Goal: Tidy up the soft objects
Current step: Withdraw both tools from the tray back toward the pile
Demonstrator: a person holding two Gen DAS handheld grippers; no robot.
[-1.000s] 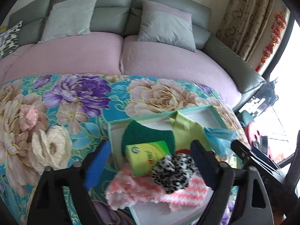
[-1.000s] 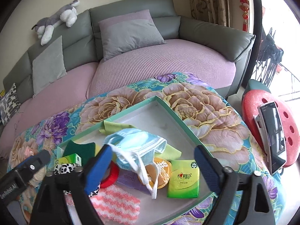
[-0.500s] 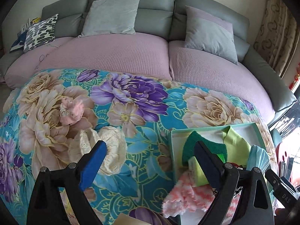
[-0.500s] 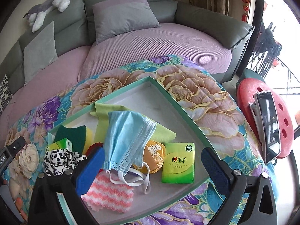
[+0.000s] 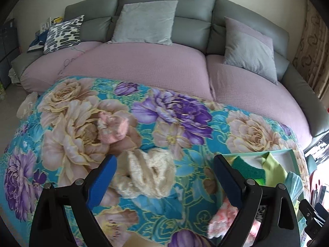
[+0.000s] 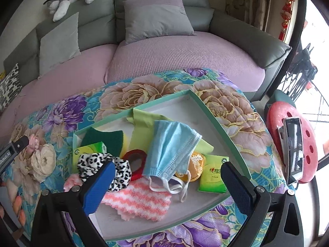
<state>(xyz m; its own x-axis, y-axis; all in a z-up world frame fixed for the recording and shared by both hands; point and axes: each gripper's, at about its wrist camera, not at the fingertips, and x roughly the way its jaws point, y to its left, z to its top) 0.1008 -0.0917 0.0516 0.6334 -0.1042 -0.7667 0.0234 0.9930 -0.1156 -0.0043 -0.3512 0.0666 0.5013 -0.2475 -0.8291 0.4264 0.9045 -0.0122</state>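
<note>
My left gripper (image 5: pixel 164 177) is open and empty, just above a cream lace scrunchie (image 5: pixel 146 175) on the floral cloth. A pink fluffy scrunchie (image 5: pixel 112 128) lies farther back left. My right gripper (image 6: pixel 166 183) is open and empty over the green-rimmed tray (image 6: pixel 224 131). The tray holds a blue face mask (image 6: pixel 172 148), a leopard scrunchie (image 6: pixel 107 164), a pink-and-white striped cloth (image 6: pixel 139 201), a green sponge (image 6: pixel 104 138), a lime cloth (image 6: pixel 141 121), two green tissue packs (image 6: pixel 213 175) and a red ring (image 6: pixel 133 160).
The floral cloth (image 5: pixel 174 113) covers a round table in front of a purple and grey sofa (image 5: pixel 144 68) with cushions. A red stool (image 6: pixel 308 144) with a phone (image 6: pixel 294 150) stands to the right. The tray corner (image 5: pixel 287 154) shows at the left view's right edge.
My left gripper has swung left, away from the tray and over to the cream scrunchie. The blue mask has dropped from my right gripper into the tray, and the right gripper has opened wider.
</note>
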